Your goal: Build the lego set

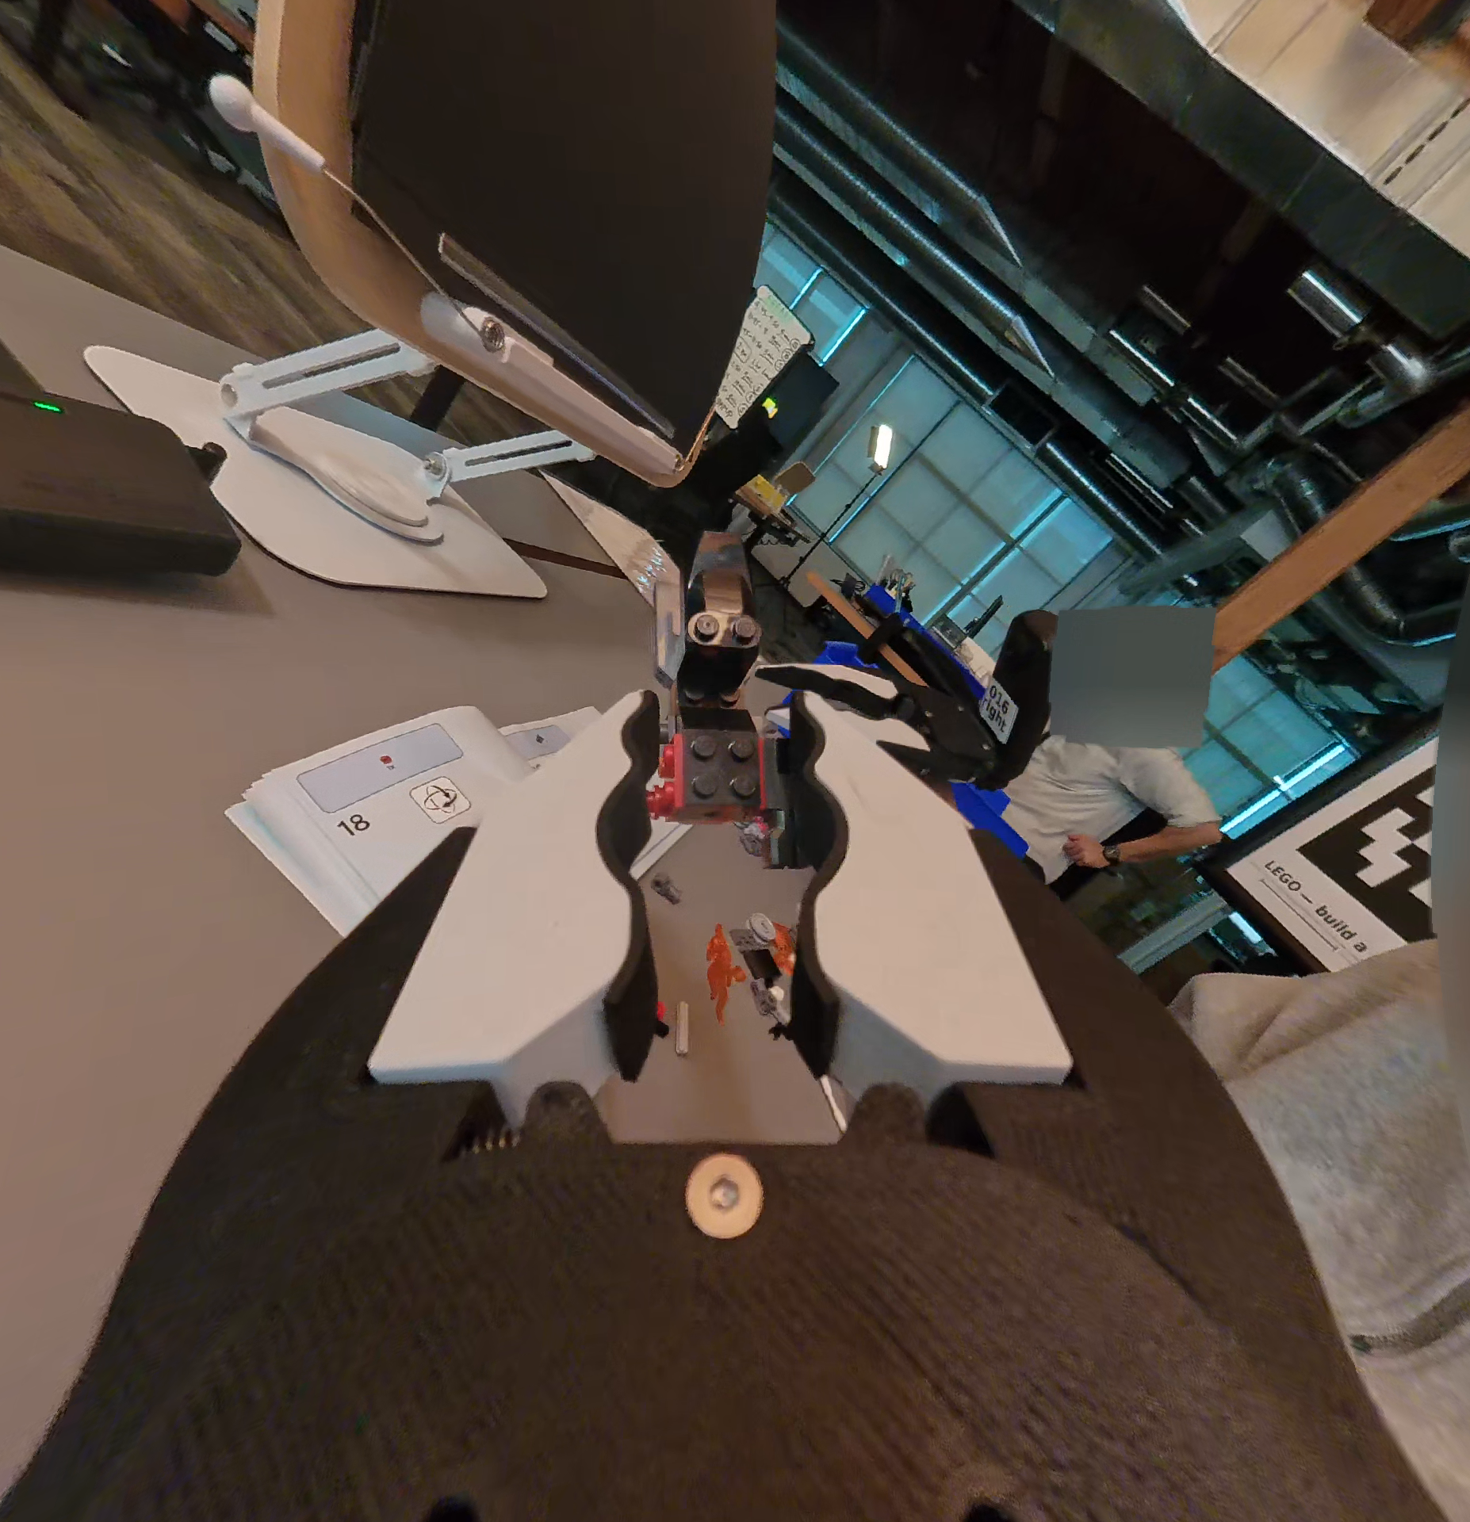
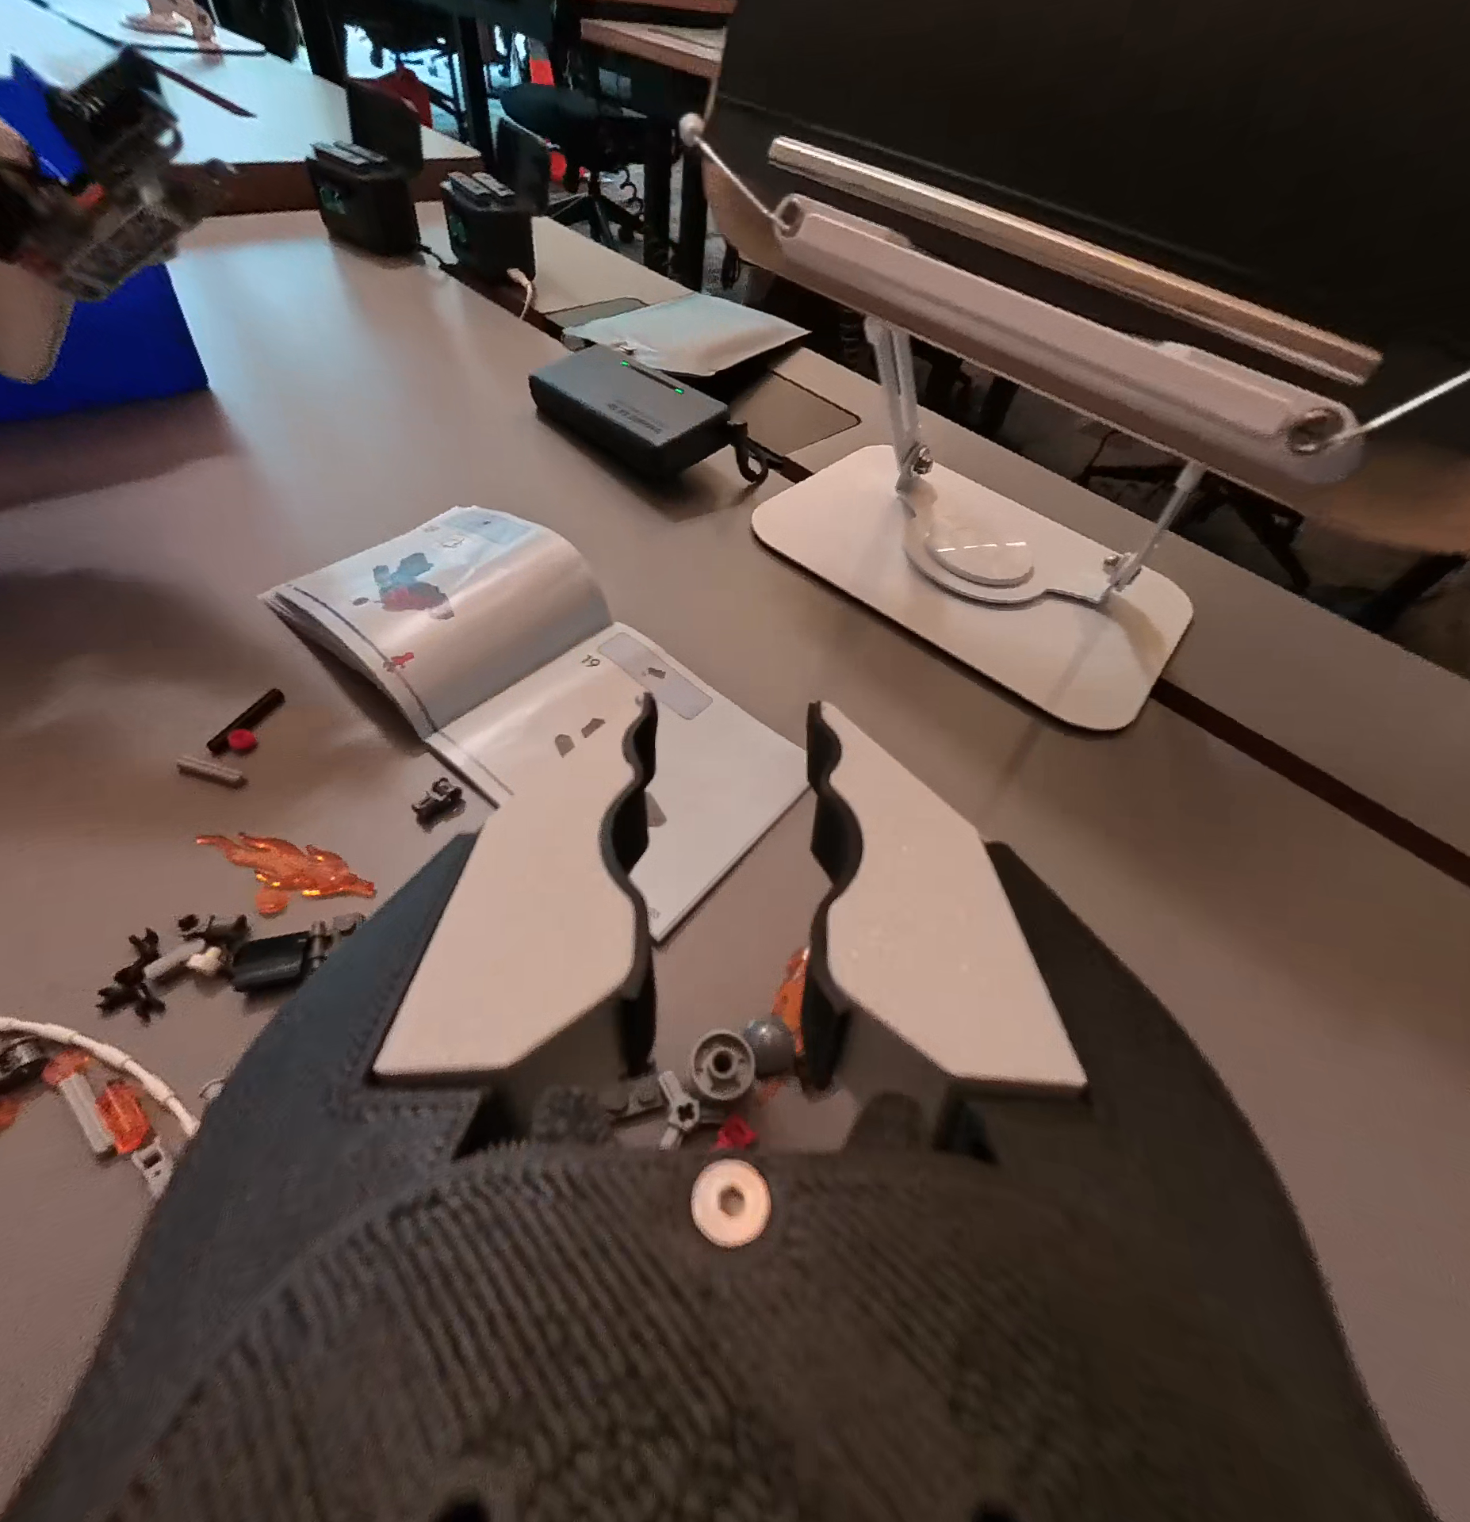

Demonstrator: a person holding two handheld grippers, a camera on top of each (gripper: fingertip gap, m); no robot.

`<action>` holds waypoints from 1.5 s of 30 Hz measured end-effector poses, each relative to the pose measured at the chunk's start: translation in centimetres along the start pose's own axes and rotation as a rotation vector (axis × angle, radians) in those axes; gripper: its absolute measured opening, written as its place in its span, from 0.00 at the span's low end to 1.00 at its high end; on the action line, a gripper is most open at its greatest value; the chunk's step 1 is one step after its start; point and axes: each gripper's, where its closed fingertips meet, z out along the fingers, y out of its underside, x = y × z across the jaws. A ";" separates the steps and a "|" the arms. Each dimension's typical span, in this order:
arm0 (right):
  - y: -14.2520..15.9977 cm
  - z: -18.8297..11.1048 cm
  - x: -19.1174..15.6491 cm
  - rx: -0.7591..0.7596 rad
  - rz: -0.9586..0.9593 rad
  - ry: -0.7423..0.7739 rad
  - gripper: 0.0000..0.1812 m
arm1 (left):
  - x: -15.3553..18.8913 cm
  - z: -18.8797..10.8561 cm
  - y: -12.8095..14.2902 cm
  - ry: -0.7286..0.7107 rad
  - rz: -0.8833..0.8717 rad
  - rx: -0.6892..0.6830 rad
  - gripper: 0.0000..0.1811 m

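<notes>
My left gripper (image 1: 723, 716) is shut on a small lego assembly (image 1: 719, 774) of black studded bricks, red side pieces and a chrome part on top, held above the table. It shows blurred at the top left of the right wrist view (image 2: 97, 214). My right gripper (image 2: 732, 716) is open and empty, hovering over the open instruction booklet (image 2: 509, 659). It shows farther off in the left wrist view (image 1: 905, 708). Loose pieces lie on the table: orange flame parts (image 2: 287, 865), black and grey bits (image 2: 180, 955), a grey round piece (image 2: 719, 1066).
A white tablet stand (image 2: 962, 576) holding a dark screen stands at the right. A black power brick (image 2: 633, 408) lies behind the booklet. A blue bin (image 2: 81, 346) sits far left. A person (image 1: 1102, 791) stands in the background. White cord (image 2: 97, 1054) lies at left. The gap from one gripper's tips to the other's is roughly 20 centimetres.
</notes>
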 end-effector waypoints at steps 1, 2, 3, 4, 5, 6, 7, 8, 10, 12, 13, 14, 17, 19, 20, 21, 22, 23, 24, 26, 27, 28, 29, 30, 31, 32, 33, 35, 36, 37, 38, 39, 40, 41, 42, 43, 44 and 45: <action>-0.1 0.0 -0.3 -0.001 -0.016 -0.001 0.19 | 0.0 0.1 0.1 0.005 -0.005 -0.002 0.16; -0.2 0.0 -0.5 -0.001 -0.030 -0.002 0.19 | 0.0 0.1 0.1 0.008 -0.009 -0.005 0.16; -0.2 0.0 -0.7 -0.001 -0.043 -0.004 0.19 | 0.0 0.1 0.2 0.009 -0.012 -0.008 0.16; -0.3 0.0 -0.9 0.000 -0.053 -0.005 0.19 | 0.0 0.2 0.2 0.010 -0.014 -0.009 0.16; -0.3 0.1 -1.1 -0.001 -0.060 -0.007 0.19 | 0.0 0.2 0.2 0.011 -0.014 -0.009 0.16; -0.2 0.1 -1.1 -0.003 -0.065 -0.008 0.19 | -0.1 0.2 0.2 0.011 -0.015 -0.010 0.16; -0.2 0.2 -1.2 -0.006 -0.067 -0.009 0.19 | -0.1 0.2 0.2 0.011 -0.016 -0.011 0.16; -0.1 0.2 -1.2 -0.009 -0.067 -0.010 0.19 | -0.1 0.2 0.3 0.013 -0.018 -0.013 0.16; 0.0 0.3 -1.2 -0.011 -0.062 -0.013 0.19 | 0.0 0.3 0.3 0.019 -0.023 -0.013 0.16; 0.0 0.2 -1.2 -0.007 -0.050 -0.019 0.19 | 0.0 0.3 0.3 0.022 -0.026 -0.016 0.16; 0.0 0.2 -1.2 -0.005 -0.044 -0.022 0.19 | 0.0 0.3 0.3 0.023 -0.027 -0.017 0.16; -0.1 0.2 -1.2 -0.002 -0.039 -0.023 0.19 | 0.1 0.4 0.4 0.025 -0.027 -0.020 0.16; -0.1 0.2 -1.1 0.000 -0.038 -0.022 0.19 | 0.3 0.6 0.6 0.034 -0.026 -0.031 0.16; -0.1 0.2 -1.2 0.000 -0.042 -0.020 0.19 | 0.5 0.7 0.7 0.048 -0.029 -0.037 0.16; -0.1 0.2 -1.2 -0.001 -0.043 -0.021 0.19 | 0.6 0.8 0.8 0.055 -0.032 -0.042 0.16; -0.1 0.2 -1.3 -0.001 -0.044 -0.023 0.19 | 0.7 0.8 0.9 0.065 -0.035 -0.048 0.16; -0.1 0.2 -1.4 0.000 -0.043 -0.026 0.19 | 0.9 0.9 1.0 0.075 -0.039 -0.055 0.16; -0.2 0.3 -1.5 0.003 -0.041 -0.032 0.19 | 1.1 1.0 1.1 0.087 -0.038 -0.059 0.16; -0.3 0.2 -1.7 0.011 -0.032 -0.043 0.19 | 1.7 1.2 1.2 0.112 -0.026 -0.066 0.16; -0.8 0.0 -2.1 0.038 0.005 -0.078 0.20 | 4.0 1.5 1.9 0.218 0.039 -0.108 0.16; -1.2 -0.2 -2.4 0.061 0.026 -0.107 0.20 | 5.4 1.7 2.6 0.268 0.104 -0.147 0.16; -1.9 -0.5 -3.1 0.099 0.045 -0.162 0.23 | 6.5 1.9 3.6 0.288 0.201 -0.196 0.16; -3.1 -1.2 -4.8 0.164 0.050 -0.280 0.27 | 7.1 2.3 4.8 0.272 0.330 -0.249 0.16; -4.3 -2.4 -7.1 0.234 0.047 -0.432 0.29 | 7.0 2.7 6.0 0.215 0.481 -0.299 0.16; -5.2 -3.4 -8.9 0.278 0.048 -0.535 0.29 | 6.4 3.1 7.0 0.130 0.644 -0.338 0.16; -5.7 -3.9 -10.2 0.297 0.045 -0.589 0.31 | 5.7 3.4 7.6 0.045 0.801 -0.362 0.16; -5.9 -4.2 -11.3 0.297 0.025 -0.621 0.32 | 5.5 3.8 8.1 -0.012 0.919 -0.376 0.16; -5.5 -4.0 -12.6 0.261 -0.054 -0.604 0.34 | 6.0 4.5 9.1 -0.017 0.996 -0.398 0.16; -5.2 -3.9 -13.1 0.250 -0.091 -0.593 0.35 | 6.5 4.8 9.5 0.005 0.993 -0.396 0.16; -5.2 -3.8 -13.4 0.252 -0.099 -0.591 0.35 | 7.0 5.0 9.7 0.013 1.007 -0.391 0.16; -5.3 -3.8 -13.6 0.257 -0.076 -0.603 0.35 | 7.2 5.1 9.8 -0.002 1.052 -0.387 0.16; -5.4 -3.9 -13.8 0.257 -0.028 -0.632 0.36 | 7.1 5.2 9.8 -0.032 1.112 -0.385 0.16; -5.5 -3.9 -13.9 0.252 0.035 -0.665 0.37 | 7.1 5.3 9.9 -0.056 1.164 -0.387 0.17; -5.5 -3.8 -13.9 0.239 0.106 -0.693 0.38 | 7.1 5.5 10.1 -0.067 1.197 -0.391 0.17; -5.5 -3.7 -13.8 0.225 0.173 -0.726 0.39 | 7.2 5.6 10.2 -0.065 1.210 -0.392 0.17; -5.4 -3.6 -13.8 0.211 0.236 -0.752 0.39 | 7.4 5.7 10.5 -0.056 1.208 -0.396 0.17; -5.1 -3.2 -13.5 0.187 0.293 -0.757 0.39 | 7.5 5.8 10.7 -0.048 1.204 -0.403 0.17; -4.8 -2.9 -13.4 0.163 0.337 -0.765 0.39 | 7.5 5.9 10.9 -0.049 1.211 -0.407 0.17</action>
